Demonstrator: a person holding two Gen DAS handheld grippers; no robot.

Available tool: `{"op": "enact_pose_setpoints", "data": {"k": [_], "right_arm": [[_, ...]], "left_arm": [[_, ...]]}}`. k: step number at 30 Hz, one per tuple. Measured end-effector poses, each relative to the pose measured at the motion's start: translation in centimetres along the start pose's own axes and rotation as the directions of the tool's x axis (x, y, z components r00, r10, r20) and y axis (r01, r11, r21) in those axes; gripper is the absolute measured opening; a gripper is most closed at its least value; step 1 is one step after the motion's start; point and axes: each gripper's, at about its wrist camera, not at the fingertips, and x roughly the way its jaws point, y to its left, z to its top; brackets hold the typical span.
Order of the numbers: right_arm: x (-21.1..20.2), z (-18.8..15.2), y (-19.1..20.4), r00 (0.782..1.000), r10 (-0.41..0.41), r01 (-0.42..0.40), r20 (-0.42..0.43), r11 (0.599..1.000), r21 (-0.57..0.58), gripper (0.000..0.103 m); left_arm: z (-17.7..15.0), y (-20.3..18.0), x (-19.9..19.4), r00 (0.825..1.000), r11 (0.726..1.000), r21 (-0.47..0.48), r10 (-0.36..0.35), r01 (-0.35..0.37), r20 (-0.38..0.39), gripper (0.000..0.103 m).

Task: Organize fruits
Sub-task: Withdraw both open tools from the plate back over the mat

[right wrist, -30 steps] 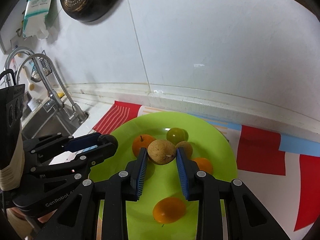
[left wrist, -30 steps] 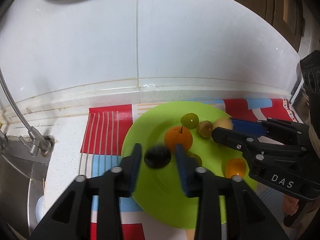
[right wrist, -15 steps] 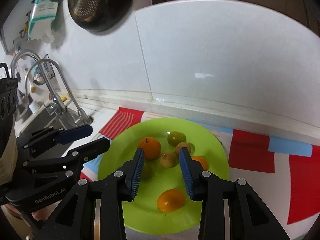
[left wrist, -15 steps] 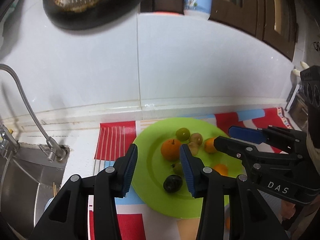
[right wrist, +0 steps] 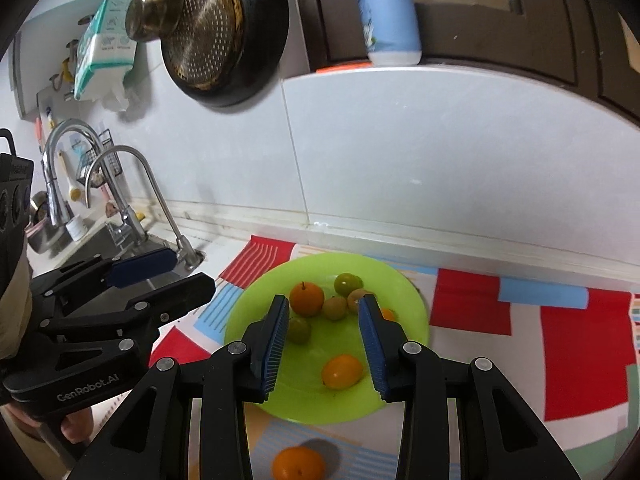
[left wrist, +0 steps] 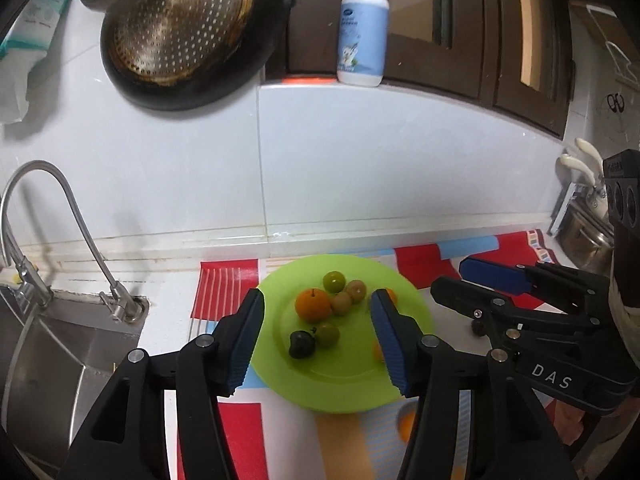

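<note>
A lime green plate lies on a red, white and blue mat and holds several small fruits: an orange, a green one, brown ones, a dark plum and an orange one. Another orange lies on the mat in front of the plate. My left gripper is open and empty, raised above the plate. My right gripper is open and empty, also above it.
A sink with curved taps is at the left. A pan with a strainer hangs on the tiled wall. A soap bottle stands on the ledge. A small dark fruit lies on the mat, right.
Both grippers let go of their fruit, the left a dark plum and the right a brown fruit, onto the plate. Both then opened wider and drew back and up.
</note>
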Motion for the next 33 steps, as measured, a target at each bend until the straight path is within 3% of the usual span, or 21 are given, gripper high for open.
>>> {"op": "enact_pose_setpoints", "data": {"k": [10, 18, 26, 33], "right_arm": [[-4.1, -0.9, -1.3, 0.999, -0.041, 0.04, 0.032, 0.998, 0.039, 0.037], [-6.4, -2.8, -2.1, 0.994, -0.105, 0.103, 0.036, 0.994, 0.04, 0.037], [-7.8, -4.8, -2.6, 0.986, -0.165, 0.164, 0.033, 0.986, 0.045, 0.037], [-7.2, -6.7, -3.3, 0.984, -0.177, 0.179, -0.029, 0.982, 0.062, 0.037]], "left_arm": [[-1.1, -2.8, -2.6, 0.999, 0.999, -0.014, -0.05, 0.05, -0.012, 0.06], [-2.7, -4.5, -3.4, 1.0, 1.0, 0.019, -0.022, 0.022, 0.0, 0.065], [-4.8, -5.5, -2.7, 1.0, 0.999, 0.044, -0.024, 0.025, -0.017, 0.065], [-7.2, -6.5, -1.4, 0.996, 0.994, 0.085, -0.057, 0.063, -0.072, 0.065]]}}
